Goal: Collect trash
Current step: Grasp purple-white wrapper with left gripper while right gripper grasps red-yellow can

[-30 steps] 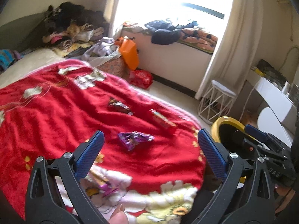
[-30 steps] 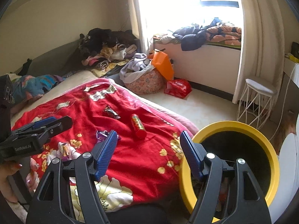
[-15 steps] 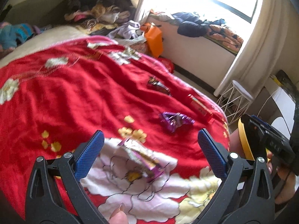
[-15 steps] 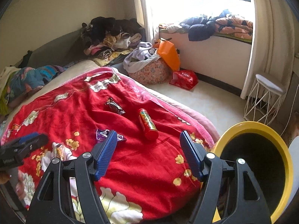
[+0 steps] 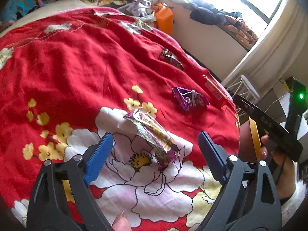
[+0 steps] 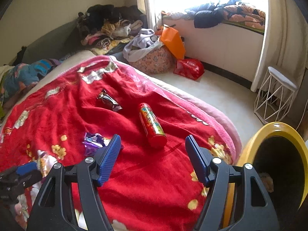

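Note:
On the red flowered blanket (image 5: 77,61) lies a long snack wrapper (image 5: 154,134), just ahead of my left gripper (image 5: 156,150). Its jaws are closing, with the wrapper's near end between them and the pads clear of it. Farther off lie a crumpled purple wrapper (image 5: 189,98), a dark wrapper (image 5: 171,58) and a red can (image 5: 213,89). In the right wrist view my right gripper (image 6: 153,150) stands open above the blanket (image 6: 144,173), just short of the red can (image 6: 152,126). The purple wrapper (image 6: 93,142) sits by its left finger, the dark wrapper (image 6: 108,100) beyond. A yellow bin (image 6: 277,130) stands at the bed's right.
A white wire stool (image 6: 277,94) stands by the curtain. An orange bag (image 6: 172,40), a red bag (image 6: 189,68) and a floral laundry basket (image 6: 152,59) sit on the floor past the bed. Clothes are piled at the bed's far end (image 6: 107,25).
My left gripper has sunk toward the blanket and come up to the long wrapper, its jaws narrower. My right gripper has swung left from over the bin to the red can.

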Motion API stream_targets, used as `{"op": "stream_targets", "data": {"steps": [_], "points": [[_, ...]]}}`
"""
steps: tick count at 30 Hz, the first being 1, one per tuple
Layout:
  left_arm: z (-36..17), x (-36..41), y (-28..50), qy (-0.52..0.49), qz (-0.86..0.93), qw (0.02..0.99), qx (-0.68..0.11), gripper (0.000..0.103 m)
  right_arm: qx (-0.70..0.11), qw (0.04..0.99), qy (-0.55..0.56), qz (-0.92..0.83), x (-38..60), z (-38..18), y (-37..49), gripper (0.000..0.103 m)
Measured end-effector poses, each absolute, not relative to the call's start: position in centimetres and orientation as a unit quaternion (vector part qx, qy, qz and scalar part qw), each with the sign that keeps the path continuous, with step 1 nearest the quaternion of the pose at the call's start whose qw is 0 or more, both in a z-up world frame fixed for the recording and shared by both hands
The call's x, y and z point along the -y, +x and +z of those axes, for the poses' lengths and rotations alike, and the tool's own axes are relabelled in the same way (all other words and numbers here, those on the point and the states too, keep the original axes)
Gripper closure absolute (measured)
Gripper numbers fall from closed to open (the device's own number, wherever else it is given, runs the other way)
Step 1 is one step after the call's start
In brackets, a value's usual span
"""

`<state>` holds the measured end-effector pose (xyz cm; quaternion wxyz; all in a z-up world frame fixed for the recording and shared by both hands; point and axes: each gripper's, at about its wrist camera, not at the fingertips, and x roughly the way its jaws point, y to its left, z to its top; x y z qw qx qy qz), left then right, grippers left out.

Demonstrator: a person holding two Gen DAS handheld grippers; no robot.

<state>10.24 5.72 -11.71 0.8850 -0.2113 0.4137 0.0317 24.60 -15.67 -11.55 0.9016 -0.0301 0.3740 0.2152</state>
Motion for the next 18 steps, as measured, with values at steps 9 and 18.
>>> {"op": "stream_targets", "data": {"steps": [9,18], "points": [[-13.5,-4.1,10.5,-0.198,0.031,0.876,-0.439,0.070,-0.406,0.890,-0.040,0.206,14.0,-14.1,27.7,0.046],[-13.4,-2.7,10.4,-0.182,0.003,0.880,-0.438,0.083,-0.429,0.877,-0.033,0.215,13.6,-15.1,28.3,0.072]]}}
